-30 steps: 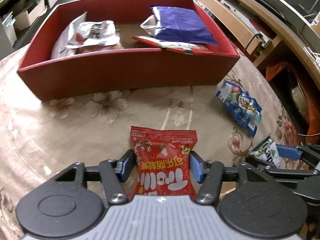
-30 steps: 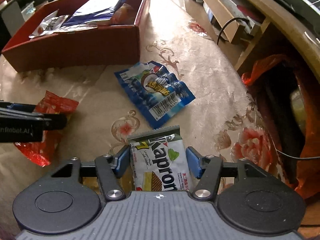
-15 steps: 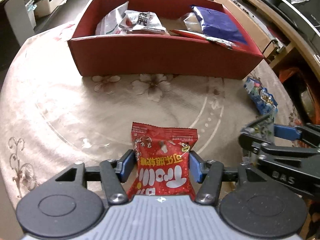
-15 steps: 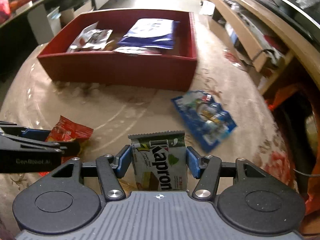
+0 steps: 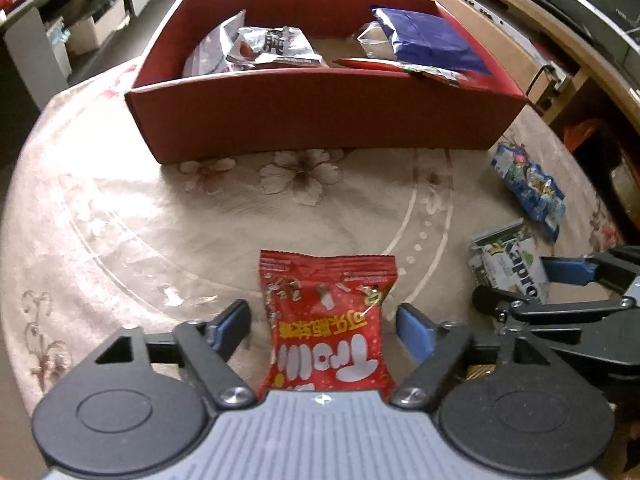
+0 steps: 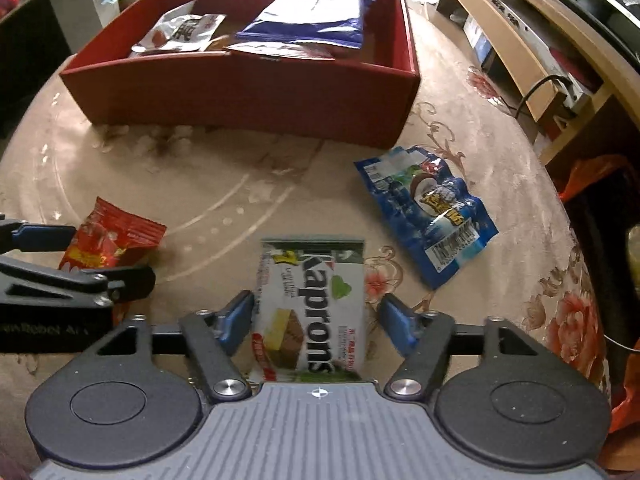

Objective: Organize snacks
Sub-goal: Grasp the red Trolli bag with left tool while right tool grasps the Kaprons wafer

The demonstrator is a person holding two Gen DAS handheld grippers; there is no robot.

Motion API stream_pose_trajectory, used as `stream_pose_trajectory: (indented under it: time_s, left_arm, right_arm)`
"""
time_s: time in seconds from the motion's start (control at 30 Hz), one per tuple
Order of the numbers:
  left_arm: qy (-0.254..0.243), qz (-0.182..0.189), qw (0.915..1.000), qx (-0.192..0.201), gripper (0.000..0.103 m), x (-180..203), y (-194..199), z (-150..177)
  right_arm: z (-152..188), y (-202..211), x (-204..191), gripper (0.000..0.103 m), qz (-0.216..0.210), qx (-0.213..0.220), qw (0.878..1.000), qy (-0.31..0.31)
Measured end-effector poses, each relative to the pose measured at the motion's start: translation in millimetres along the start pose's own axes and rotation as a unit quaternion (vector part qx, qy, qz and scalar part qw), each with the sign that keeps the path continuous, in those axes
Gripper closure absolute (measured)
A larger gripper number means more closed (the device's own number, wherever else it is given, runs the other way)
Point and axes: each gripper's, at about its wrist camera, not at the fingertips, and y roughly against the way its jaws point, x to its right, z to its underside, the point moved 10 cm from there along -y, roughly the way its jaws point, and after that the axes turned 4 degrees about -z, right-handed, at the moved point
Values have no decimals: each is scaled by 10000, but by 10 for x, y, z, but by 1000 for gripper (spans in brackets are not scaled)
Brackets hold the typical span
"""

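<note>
A red snack packet (image 5: 326, 320) lies on the floral cloth between the fingers of my left gripper (image 5: 322, 330). Its jaws are opening and both pads stand off the packet's sides. My right gripper (image 6: 316, 322) is shut on a white and green Kaprons wafer packet (image 6: 312, 304). In the left wrist view that wafer packet (image 5: 508, 268) sits tilted up in the right gripper (image 5: 516, 286). The red cardboard box (image 5: 320, 120) stands beyond both grippers. A blue snack packet (image 6: 432, 208) lies loose on the cloth to the right.
Inside the box (image 6: 240, 92) are a silver packet (image 5: 268, 48), a purple-blue bag (image 5: 424, 36) and a flat red packet (image 5: 400, 66). The round table's edge (image 6: 560, 216) curves close on the right. Past it are an orange bag (image 6: 592, 176) and a wooden shelf unit (image 6: 520, 40).
Both hands have shifted across the table, so the box now sits more central in each view. The left jaws have spread away from the red packet. The right grip looks unchanged.
</note>
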Motion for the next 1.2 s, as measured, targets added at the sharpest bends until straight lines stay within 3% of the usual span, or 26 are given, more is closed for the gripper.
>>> stream_pose_trajectory:
  time_s: [0.07,0.13,0.43,0.7,0.97,1.1,1.2]
  left_arm:
    - [-10,-96,9999,31,43,-34,28,7]
    - [102,-48,9999,6,47,-79,56,-1]
    - [318,154,9994,6,51,-173,185,32]
    - [385,213,9990,-25,51,-203,192,32]
    - [612,301,9976,-73,27,-173,85,16]
    - [505,83,9986,94,28,-152,92,81]
    - [346,-201,9990,185,42,-130,110,123]
  right_arm:
    - [12,-2,-58,37,87,3,9999,105]
    - [11,24,-87,38,126,19,9998,165]
    - [9,232,-97,38,112,301,9995,-37]
    - [-24,305,-206,38,30,438,9990,-18]
    - [-25,256,-172,38,15,368,9993,-55]
    - [-15,228,-133,38,19,317,9994,-97]
    - [-21,222,-125,38,27,308,9995,-107]
